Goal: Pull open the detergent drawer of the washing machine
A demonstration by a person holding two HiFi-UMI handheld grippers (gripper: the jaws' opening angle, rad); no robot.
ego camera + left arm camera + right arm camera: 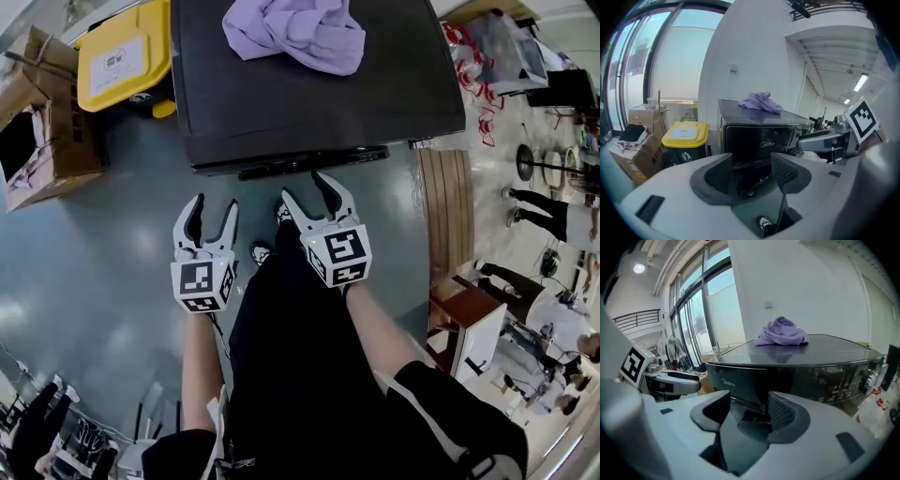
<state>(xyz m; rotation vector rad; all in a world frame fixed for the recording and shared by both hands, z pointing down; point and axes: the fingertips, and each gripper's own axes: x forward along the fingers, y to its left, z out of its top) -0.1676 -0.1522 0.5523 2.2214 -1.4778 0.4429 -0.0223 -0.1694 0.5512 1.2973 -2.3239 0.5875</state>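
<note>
Washing machine point(309, 84) with a purple cloth point(295, 33) on its lid. To its left are a yellow-lidded bin point(122, 56), shut so its contents are hidden, and an open cardboard box point(42, 122) holding indistinct items. Left gripper point(214, 208) and right gripper point(307, 190) hover before the machine's front, fingers wide and empty. The detergent drawer point(736, 380), on the machine's upper front panel, shows only in the gripper views.

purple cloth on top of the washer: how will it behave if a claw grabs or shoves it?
Probably floppy: the purple cloth lies crumpled in soft folds, so one pinch would likely leave it draping. Likely light for its bulk. The top of the washing machine looks glossy, so a push may slide it.
</note>
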